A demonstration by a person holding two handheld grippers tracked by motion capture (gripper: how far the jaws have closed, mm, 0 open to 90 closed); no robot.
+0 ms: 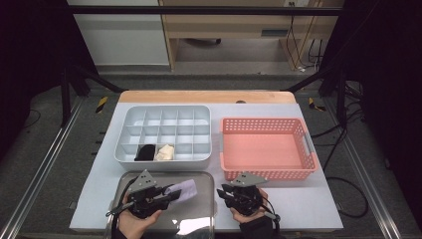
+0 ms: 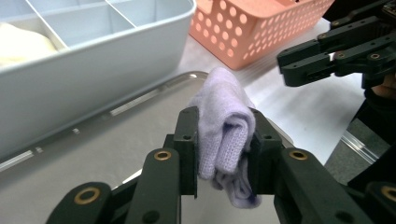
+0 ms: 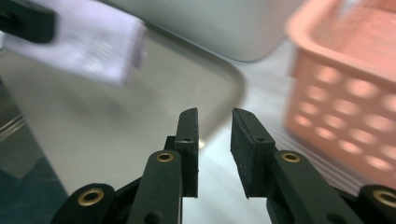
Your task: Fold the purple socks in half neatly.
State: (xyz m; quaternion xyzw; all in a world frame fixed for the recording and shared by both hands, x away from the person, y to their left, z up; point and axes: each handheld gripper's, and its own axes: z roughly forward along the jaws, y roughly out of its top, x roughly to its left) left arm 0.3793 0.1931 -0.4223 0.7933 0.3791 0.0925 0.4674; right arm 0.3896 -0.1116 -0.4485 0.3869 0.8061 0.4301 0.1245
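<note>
Left gripper [image 2: 223, 149] clamped on folded lilac sock [image 2: 226, 135], held above metal tray [image 1: 199, 209], just in front of grey compartment box [image 1: 164, 162], right gripper [image 3: 214, 140] narrowly parted, nothing between its jaws, beside pink basket [image 1: 268, 174].

Two black grippers are seen, each carried in a bare hand. L gripper [image 1: 171, 193]: black linkage arms w/ brass-coloured pivot bushings, small dark screws set in the flat black jaws. R gripper [image 1: 222, 193]: same build, rubbery pads fitted on the jaws' inner faces. A grey three-cornered plate is mounted on top of each body. A black cable is trailed from each. A dark cuff is worn at the right hand [image 1: 251, 211]; left hand [image 1: 133, 221] is seen w/o sleeve.
</note>
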